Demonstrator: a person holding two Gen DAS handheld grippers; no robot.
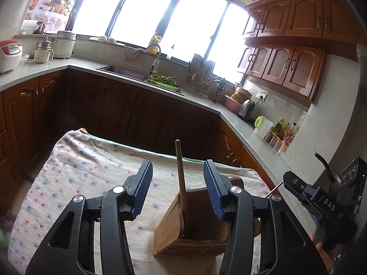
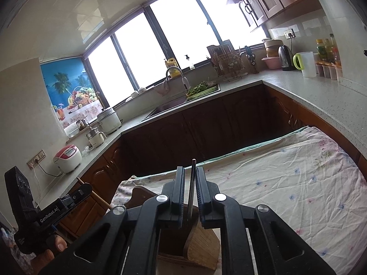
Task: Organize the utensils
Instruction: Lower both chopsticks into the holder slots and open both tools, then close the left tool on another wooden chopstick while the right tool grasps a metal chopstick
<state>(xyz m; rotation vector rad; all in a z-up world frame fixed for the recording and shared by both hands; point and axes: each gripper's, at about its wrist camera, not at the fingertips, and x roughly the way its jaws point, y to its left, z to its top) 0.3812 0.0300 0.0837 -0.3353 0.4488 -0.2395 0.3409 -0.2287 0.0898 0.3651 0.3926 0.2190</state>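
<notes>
- The landmark is the brown bamboo utensil box (image 1: 181, 226), which stands on the table under a white cloth with small blue and pink flowers (image 1: 91, 165).
- Your left gripper (image 1: 177, 183) hangs just over the box. Its black jaws with blue ribbed pads stand wide apart, so this claw is released.
- A long brown wooden stick handle (image 1: 180, 167) stands nearly upright in the box. It rises between the left pads and touches neither one.
- Your right gripper (image 2: 189, 191) is also just over the box, on its other side. Its jaws are close together but let go.
- A thin dark metal utensil handle (image 2: 192, 183) stands upright in the box, in the narrow gap between the right pads. The pads sit just beside it, not pressing.
- In the right view, your hand (image 2: 52, 249) holds the left gripper, to the left of the box.
- Far behind the box are the grey kitchen counter (image 1: 201, 102) and the sink (image 1: 123, 72) below bright windows.
</notes>
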